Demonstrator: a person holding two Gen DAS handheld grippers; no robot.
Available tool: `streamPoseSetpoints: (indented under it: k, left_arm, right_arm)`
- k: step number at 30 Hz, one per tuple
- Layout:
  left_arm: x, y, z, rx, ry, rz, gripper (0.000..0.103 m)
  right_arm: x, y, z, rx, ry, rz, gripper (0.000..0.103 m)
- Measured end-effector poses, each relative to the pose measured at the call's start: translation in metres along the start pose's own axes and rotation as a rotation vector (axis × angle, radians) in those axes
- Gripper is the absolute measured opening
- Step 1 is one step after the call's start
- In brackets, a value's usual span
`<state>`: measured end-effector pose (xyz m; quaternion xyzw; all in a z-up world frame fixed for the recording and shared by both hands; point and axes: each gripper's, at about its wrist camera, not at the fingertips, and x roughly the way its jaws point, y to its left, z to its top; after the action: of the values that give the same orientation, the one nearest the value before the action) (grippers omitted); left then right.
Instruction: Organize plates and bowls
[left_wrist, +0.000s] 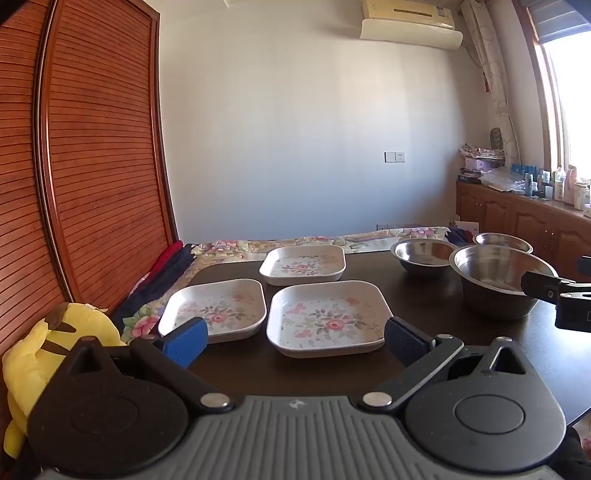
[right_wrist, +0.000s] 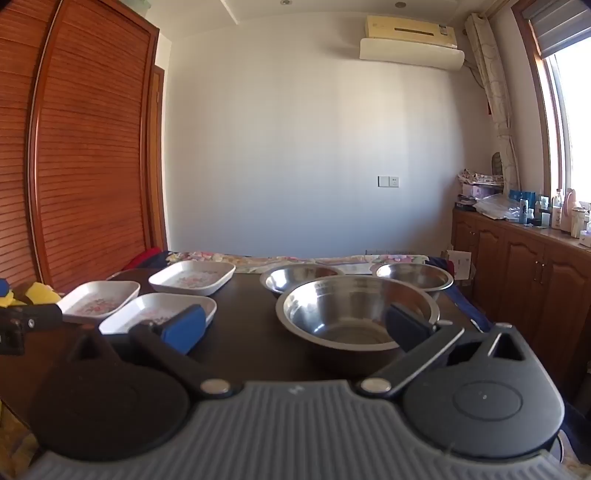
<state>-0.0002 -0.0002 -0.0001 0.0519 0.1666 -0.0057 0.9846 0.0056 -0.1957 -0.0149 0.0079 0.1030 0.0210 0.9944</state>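
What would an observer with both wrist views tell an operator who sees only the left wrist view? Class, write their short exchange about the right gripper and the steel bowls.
Operator: Only one black finger shows at my right edge. Is that gripper open?
Observer: Yes, the right gripper is wide open, with nothing between its pads.
Operator: What is it aimed at?
Observer: The largest steel bowl, which sits straight ahead of it.
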Motion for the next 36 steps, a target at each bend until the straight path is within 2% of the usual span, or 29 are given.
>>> streamPoseSetpoints:
  k: [36]
  left_arm:
    - [-0.0021,0.0014,0.0044,0.005,-0.004,0.001,0.103]
  right_arm:
    - [-0.0002,-0.0033,-0.0014,-0.004,-0.004,-0.013,0.103]
